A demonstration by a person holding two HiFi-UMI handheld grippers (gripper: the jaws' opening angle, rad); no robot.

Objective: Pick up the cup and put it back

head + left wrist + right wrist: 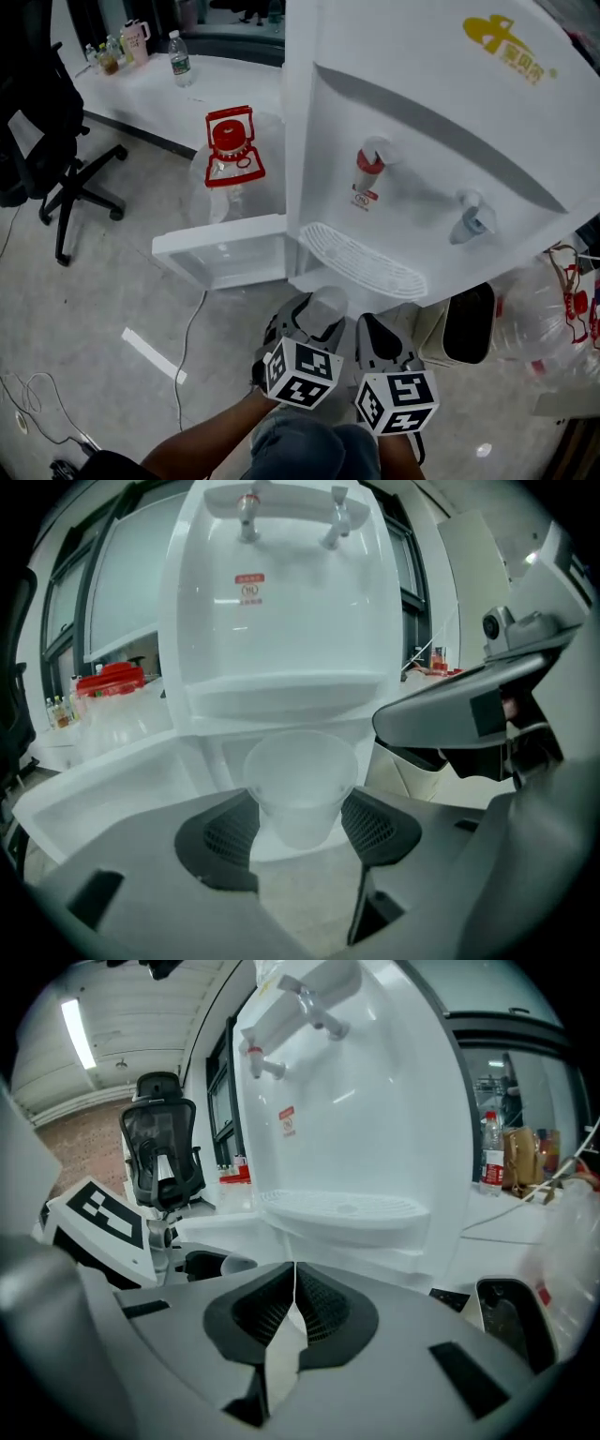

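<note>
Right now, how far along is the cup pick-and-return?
Done: the pickup, with the left gripper closed on the cup. In hand: it is held in front of the water dispenser; the right gripper is shut and empty. Left: setting the cup back down.

The cup (300, 785) sits between the jaws of the left gripper (300, 825), just before the drip tray (361, 261) of the water dispenser (422, 122). Above that tray stand the left tap (370, 169) and the right tap (472, 217). The right gripper (380, 342) lies just right of the left one — side by side. Left of the dispenser stands a water jug (230, 159); behind it is a desk (234, 84) bearing a bottle (180, 58) — an office chair (52, 131) further left.
</note>
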